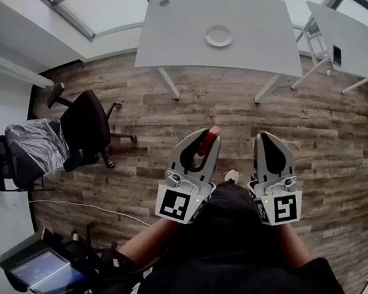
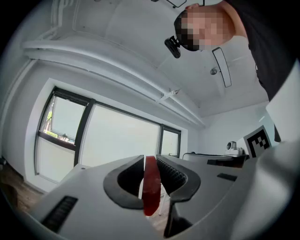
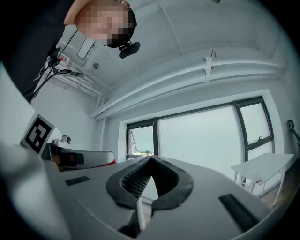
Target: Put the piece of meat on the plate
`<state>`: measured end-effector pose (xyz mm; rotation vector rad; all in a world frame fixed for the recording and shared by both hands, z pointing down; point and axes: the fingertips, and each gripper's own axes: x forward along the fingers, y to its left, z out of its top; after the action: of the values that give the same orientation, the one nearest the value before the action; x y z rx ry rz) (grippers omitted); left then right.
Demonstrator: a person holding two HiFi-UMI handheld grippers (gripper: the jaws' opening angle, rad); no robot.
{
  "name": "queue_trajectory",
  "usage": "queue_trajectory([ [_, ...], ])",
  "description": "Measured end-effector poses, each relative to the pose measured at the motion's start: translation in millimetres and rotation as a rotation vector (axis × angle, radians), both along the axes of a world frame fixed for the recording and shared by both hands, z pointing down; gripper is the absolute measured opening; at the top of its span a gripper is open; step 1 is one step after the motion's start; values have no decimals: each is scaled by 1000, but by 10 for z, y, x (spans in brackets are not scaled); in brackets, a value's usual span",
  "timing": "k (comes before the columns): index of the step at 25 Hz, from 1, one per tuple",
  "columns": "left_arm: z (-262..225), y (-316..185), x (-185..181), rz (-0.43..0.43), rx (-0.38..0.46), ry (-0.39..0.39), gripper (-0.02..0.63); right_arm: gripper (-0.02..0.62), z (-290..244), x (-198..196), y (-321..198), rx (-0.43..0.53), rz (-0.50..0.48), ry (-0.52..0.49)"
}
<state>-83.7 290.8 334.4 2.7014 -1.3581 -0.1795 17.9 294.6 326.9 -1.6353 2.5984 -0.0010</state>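
A flat red piece of meat [image 2: 150, 185] stands on edge between the jaws of my left gripper [image 2: 151, 161], which is shut on it. In the head view the left gripper [image 1: 205, 141] is held level over the wooden floor, the meat [image 1: 208, 141] poking out at its tip. My right gripper [image 1: 269, 140] hangs beside it to the right, shut with nothing in it; its jaws meet at the tip in the right gripper view [image 3: 151, 161]. A white plate [image 1: 219, 35] sits on a white table [image 1: 176, 36] ahead, well away from both grippers.
A black office chair [image 1: 84, 129] and a second plastic-wrapped chair [image 1: 33, 149] stand at the left. A second white table [image 1: 345, 44] is at the right. A device with a screen [image 1: 36, 273] sits at the lower left. Wooden floor lies between me and the tables.
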Motion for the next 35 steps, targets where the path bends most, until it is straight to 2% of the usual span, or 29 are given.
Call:
queue_trajectory([
  [6, 98, 15, 50, -14, -21, -19, 87, 3, 31, 65, -1, 1, -1, -6],
  [11, 88, 1, 161, -34, -28, -17, 87, 3, 77, 323, -45, -19, 35, -21],
  [23, 127, 51, 670, -110, -42, -13, 87, 3, 204, 789, 30, -26, -59, -37],
  [30, 161, 129, 944, -77, -71, -29, 87, 3, 324, 948, -30, -53, -77, -68],
  [35, 221, -10, 992, -84, -85, -19, 87, 3, 382, 975, -103, -65, -76, -58],
])
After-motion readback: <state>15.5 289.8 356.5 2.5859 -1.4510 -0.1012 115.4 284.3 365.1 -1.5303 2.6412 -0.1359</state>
